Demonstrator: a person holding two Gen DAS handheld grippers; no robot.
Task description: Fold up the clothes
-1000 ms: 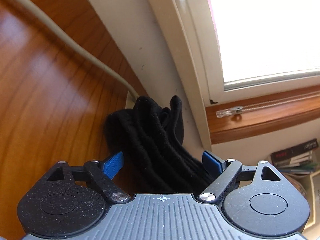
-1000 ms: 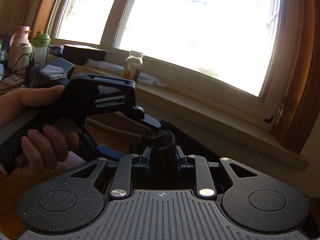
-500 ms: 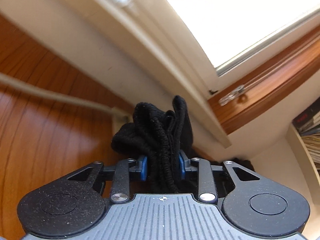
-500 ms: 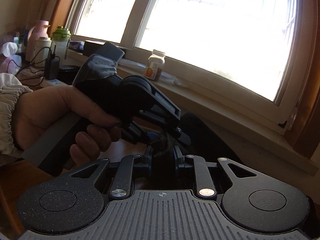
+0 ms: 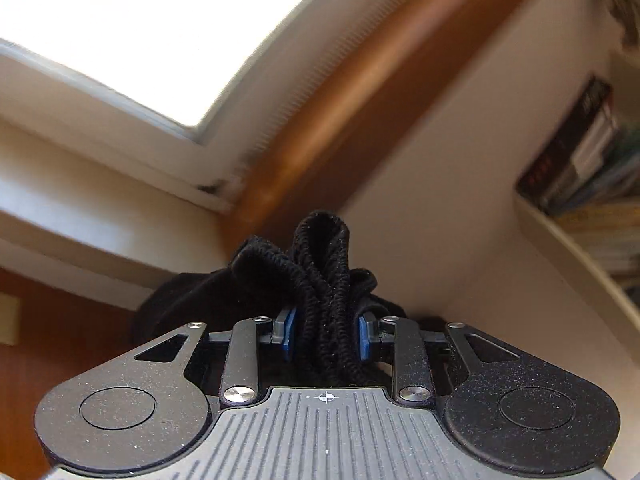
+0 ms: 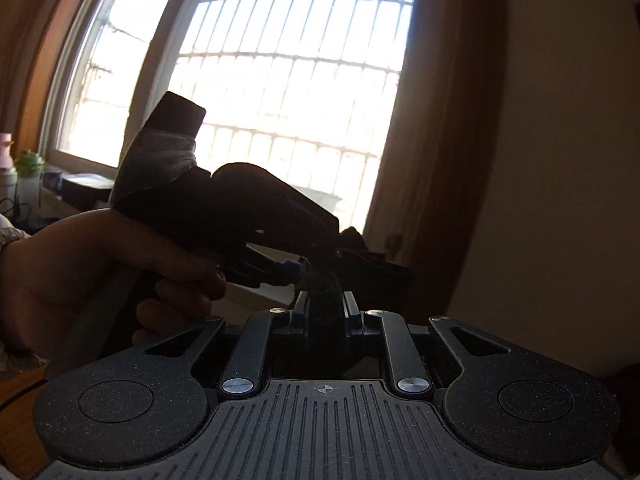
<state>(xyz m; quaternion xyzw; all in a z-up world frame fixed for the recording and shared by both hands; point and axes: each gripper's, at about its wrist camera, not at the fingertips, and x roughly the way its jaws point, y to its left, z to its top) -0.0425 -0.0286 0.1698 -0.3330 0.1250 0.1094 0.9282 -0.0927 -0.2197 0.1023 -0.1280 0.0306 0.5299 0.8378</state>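
Left tool: blue pads either side of a bunched black knit garment, jaws easing apart with the cloth between them. Right tool: jaws closing, pinching a fold of the same garment. Beyond, a hand grips the left tool's handle; behind, a barred window.

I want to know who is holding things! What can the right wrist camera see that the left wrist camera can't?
Only the right wrist view shows a person's hand gripping the left gripper, a barred window, and bottles on the sill.

Only the left wrist view shows a bookshelf.

Both show black knit clothing bunched between gripper pads. The left jaws are opening, the right gripper closing.
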